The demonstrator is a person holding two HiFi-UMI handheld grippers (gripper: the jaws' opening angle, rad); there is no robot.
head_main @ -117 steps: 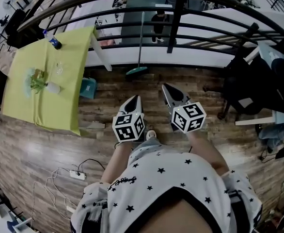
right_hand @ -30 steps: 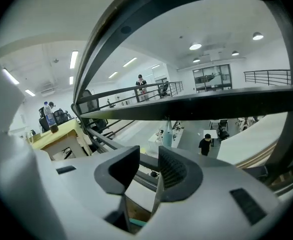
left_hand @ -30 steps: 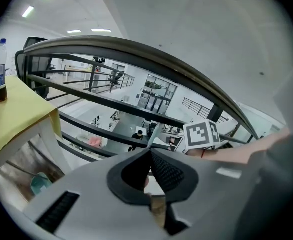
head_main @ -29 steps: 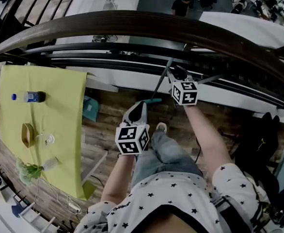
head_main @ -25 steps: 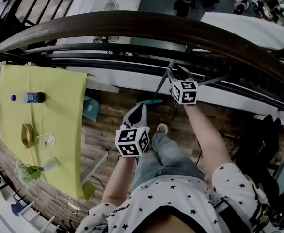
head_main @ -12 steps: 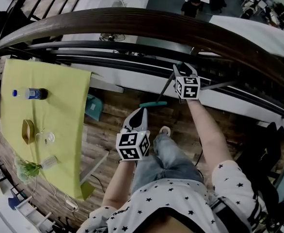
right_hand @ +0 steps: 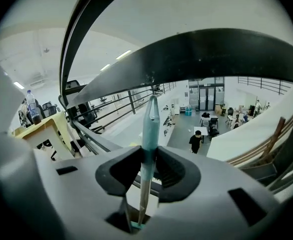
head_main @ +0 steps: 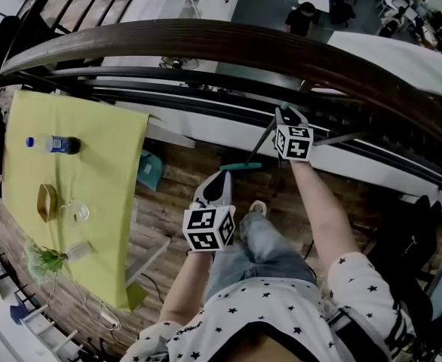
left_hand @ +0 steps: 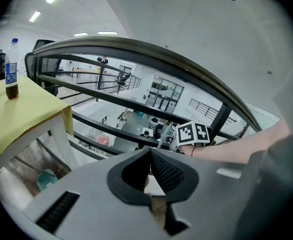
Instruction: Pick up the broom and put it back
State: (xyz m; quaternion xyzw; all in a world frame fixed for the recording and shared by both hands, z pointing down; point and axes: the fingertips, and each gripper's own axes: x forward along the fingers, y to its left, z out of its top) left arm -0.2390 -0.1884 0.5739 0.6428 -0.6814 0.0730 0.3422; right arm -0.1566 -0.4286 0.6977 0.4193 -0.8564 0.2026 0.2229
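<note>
The broom leans against the railing: its teal head [head_main: 241,167] rests on the wooden floor and its thin handle [head_main: 263,140] slants up to the right. My right gripper [head_main: 283,112] is stretched out to the top of that handle. In the right gripper view the jaws [right_hand: 148,155] have just been closing and now press on the teal grip of the handle [right_hand: 150,126], which stands upright between the pads. My left gripper [head_main: 219,178] hangs lower and nearer to me, above my knee. Its pads meet at the tips [left_hand: 150,153] with nothing between them.
A dark curved top rail [head_main: 206,40] with lower bars runs across in front, with an open hall far below. A table under a yellow cloth [head_main: 93,164] stands at the left with a bottle [head_main: 51,144] on it. A teal bin [head_main: 147,173] sits beside the table's leg.
Since the earliest frame I have come up to the railing and my right gripper has reached the broom's handle. Over the last second both grippers have hardly shifted.
</note>
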